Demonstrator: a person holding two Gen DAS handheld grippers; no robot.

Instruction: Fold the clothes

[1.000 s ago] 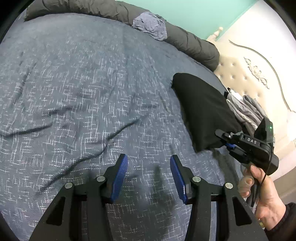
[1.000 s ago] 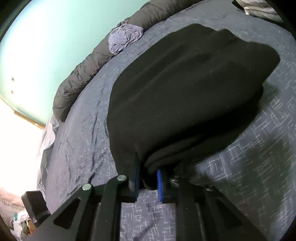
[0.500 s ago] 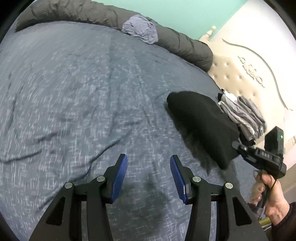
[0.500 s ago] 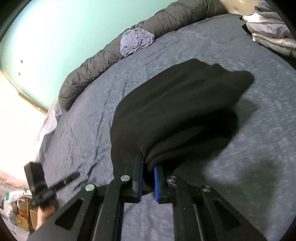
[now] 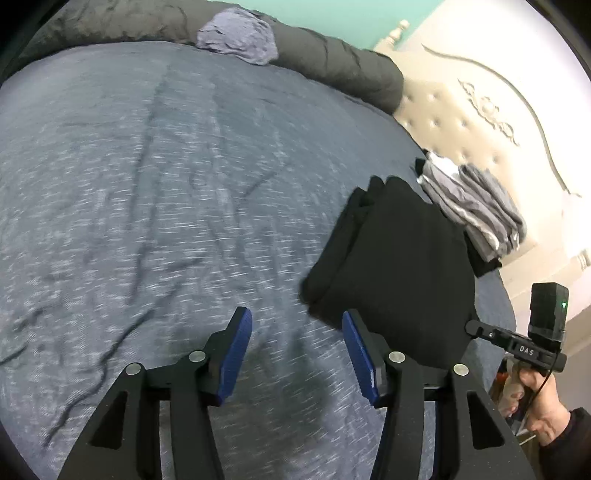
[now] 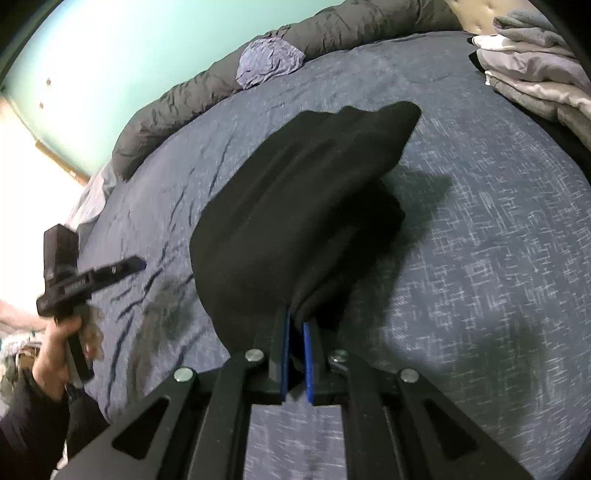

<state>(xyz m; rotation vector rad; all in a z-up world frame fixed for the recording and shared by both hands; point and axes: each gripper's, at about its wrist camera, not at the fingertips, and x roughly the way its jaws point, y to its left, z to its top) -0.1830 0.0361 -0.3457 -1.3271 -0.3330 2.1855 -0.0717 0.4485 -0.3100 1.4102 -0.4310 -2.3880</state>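
Jaws of right gripper (image 6: 294, 345) clamp one folded black garment (image 6: 295, 206), lifted above the bed (image 6: 498, 258); left gripper (image 5: 297, 354) gapes, having just widened, nothing between. Folding of this piece looks done; stacking remains. One folded pile (image 5: 476, 210) near the headboard; one crumpled grey garment (image 5: 240, 35) awaits.

Black folded garment (image 6: 295, 206), blue-grey flecked bedspread (image 5: 166, 184), teal wall (image 6: 110, 48), blue claw pads (image 5: 236, 354)

the right tongs (image 6: 295, 343) pinch the folded black garment (image 6: 295, 206) clear above the blue-grey bed (image 6: 498, 258); folded grey clothes (image 6: 535, 74) lie at top right.
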